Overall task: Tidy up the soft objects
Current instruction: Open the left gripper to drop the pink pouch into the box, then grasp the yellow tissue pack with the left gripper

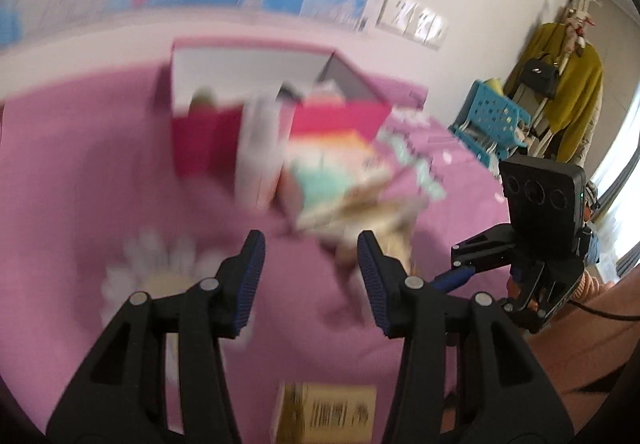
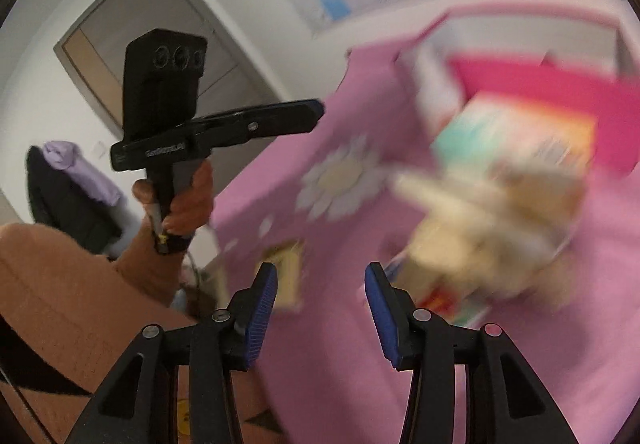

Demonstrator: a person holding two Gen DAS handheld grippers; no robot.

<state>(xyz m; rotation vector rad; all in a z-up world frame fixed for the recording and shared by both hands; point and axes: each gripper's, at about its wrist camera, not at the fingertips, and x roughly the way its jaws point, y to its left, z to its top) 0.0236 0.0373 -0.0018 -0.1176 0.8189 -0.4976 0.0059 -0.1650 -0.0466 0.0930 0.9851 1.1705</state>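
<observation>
Both views are blurred by motion. A beige plush toy (image 1: 360, 212) lies on a pink bedcover (image 1: 80, 184) against a pastel rainbow soft item (image 1: 332, 160); both also show in the right wrist view, the plush (image 2: 480, 228) and the rainbow item (image 2: 516, 140). Behind them stands an open pink box (image 1: 208, 140) with things inside. My left gripper (image 1: 311, 268) is open and empty, just short of the plush. My right gripper (image 2: 320, 300) is open and empty, left of the plush.
A cardboard piece with a barcode (image 1: 328, 412) lies on the bed near the left gripper. A blue basket (image 1: 496, 116) and a coat rack with a yellow garment (image 1: 572, 92) stand at the right. A door (image 2: 160, 24) is at the left.
</observation>
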